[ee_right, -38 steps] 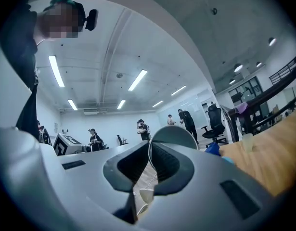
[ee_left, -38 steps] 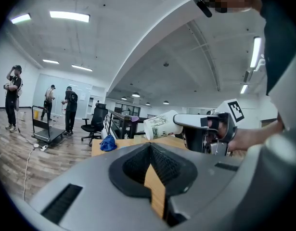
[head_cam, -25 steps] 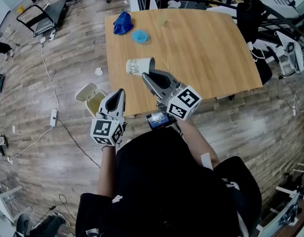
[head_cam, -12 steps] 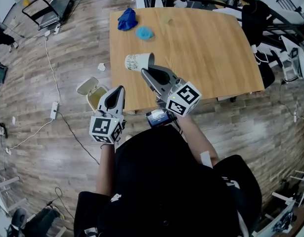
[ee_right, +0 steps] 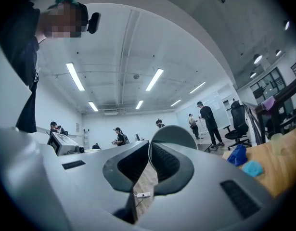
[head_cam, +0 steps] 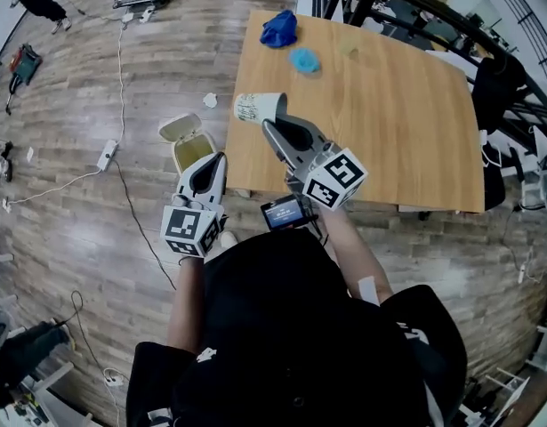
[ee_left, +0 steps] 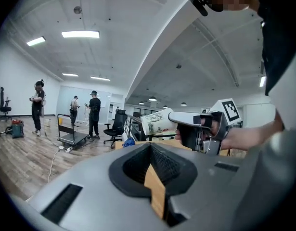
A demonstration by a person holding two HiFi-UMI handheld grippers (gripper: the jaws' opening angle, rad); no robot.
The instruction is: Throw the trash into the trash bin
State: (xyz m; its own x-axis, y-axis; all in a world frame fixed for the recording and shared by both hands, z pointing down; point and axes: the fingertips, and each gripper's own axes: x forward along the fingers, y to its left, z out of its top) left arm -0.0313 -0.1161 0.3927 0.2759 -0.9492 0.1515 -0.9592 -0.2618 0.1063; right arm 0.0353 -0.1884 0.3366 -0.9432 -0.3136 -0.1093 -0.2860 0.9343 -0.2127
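A white printed paper cup (head_cam: 258, 108) hangs on its side over the left edge of the wooden table (head_cam: 389, 114). My right gripper (head_cam: 271, 125) is shut on the cup's rim, and the cup's wall (ee_right: 174, 134) shows pinched between the jaws. From the left gripper view the cup (ee_left: 156, 121) sits at the tip of the right gripper (ee_left: 175, 115). My left gripper (head_cam: 218, 158) is lower left of it, shut and holding nothing. A small trash bin (head_cam: 192, 154) with its lid (head_cam: 178, 128) flipped open stands on the floor just beyond the left gripper's tips.
A dark blue cloth (head_cam: 279, 28) and a light blue wad (head_cam: 303, 60) lie at the table's far end. A crumpled paper (head_cam: 211, 100) lies on the floor near the bin. A power strip (head_cam: 107, 154) and cable run along the floor at left. People stand in the far background.
Both grippers swung left with the cup. The cup went from over the table top to its left edge, nearer the bin.
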